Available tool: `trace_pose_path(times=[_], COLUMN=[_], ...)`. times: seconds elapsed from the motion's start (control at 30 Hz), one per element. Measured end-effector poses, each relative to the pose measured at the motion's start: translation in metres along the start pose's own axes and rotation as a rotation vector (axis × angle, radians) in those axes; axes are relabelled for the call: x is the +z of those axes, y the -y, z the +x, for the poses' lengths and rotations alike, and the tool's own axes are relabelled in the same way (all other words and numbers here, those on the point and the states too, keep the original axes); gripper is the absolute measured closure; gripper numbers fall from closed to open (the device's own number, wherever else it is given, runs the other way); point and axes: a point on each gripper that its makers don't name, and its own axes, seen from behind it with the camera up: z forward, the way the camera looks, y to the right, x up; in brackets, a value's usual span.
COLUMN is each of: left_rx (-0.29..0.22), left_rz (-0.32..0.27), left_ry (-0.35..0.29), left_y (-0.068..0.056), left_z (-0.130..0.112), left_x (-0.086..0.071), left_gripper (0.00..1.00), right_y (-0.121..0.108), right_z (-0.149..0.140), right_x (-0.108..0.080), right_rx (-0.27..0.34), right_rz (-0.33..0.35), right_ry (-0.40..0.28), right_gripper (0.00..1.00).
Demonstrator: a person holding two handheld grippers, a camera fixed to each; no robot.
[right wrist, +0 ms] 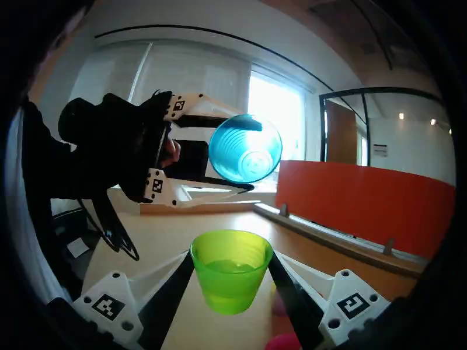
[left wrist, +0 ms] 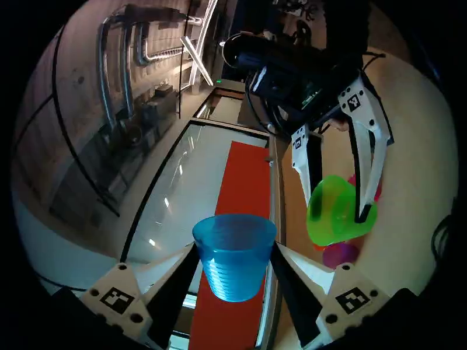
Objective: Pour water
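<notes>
Left tongs: I am keeping the left tongs clamped on a translucent blue ribbed plastic cup, with both fingers pressing its sides below the rim.
Right tongs: I am gripping a translucent green plastic cup in the right tongs, with both fingers bearing on its wall.
Deciding relation: in the right gripper view the blue cup is hanging above and beyond the green cup, apart from it, over the pale wooden desk.
Long axis: the blue cup is lying near level, its mouth turning toward the green cup. The green cup is standing upright.
Working hand: I am judging that the pour is falling to the left tongs, and that the blue rim is needing to come over the green mouth.
Right gripper view is adding: liquid is sitting low in the green cup. I am looking into the blue cup's interior, but I cannot tell whether it is holding water.
Left gripper view is adding: the orange partition panel is running up the frame, so I am reading the left tongs as rolled sideways. Pink objects are lying beside the green cup, too blurred to identify.
</notes>
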Motion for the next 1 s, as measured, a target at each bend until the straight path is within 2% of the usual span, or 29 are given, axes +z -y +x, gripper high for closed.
trace_pose_path(times=[0.3,0.57,0.83,1.0], left_rx=[-0.174,-0.368,-0.509,-0.635], left_rz=[0.018,0.036,0.035,0.042], left_ry=[-0.005,-0.024,-0.026,-0.017], left_y=[0.0028,0.0037,0.0030,0.0059], left_z=[-0.0017,-0.0015,-0.0016,-0.0091], left_x=[0.0003,-0.0002,-0.0032,-0.0005], left_gripper=[0.17,0.17,0.17,0.17], right_y=[-0.0014,-0.0006,-0.0025,-0.0035], right_z=[0.0021,0.0053,0.0059,0.0075], right_x=[-0.0037,-0.0051,-0.0077,-0.0086], right_rx=[-0.006,-0.010,-0.012,-0.014], right_rz=[-0.006,-0.006,-0.012,-0.016], right_ry=[0.005,0.006,0.009,0.009], right_gripper=[0.09,0.10,0.10,0.10])
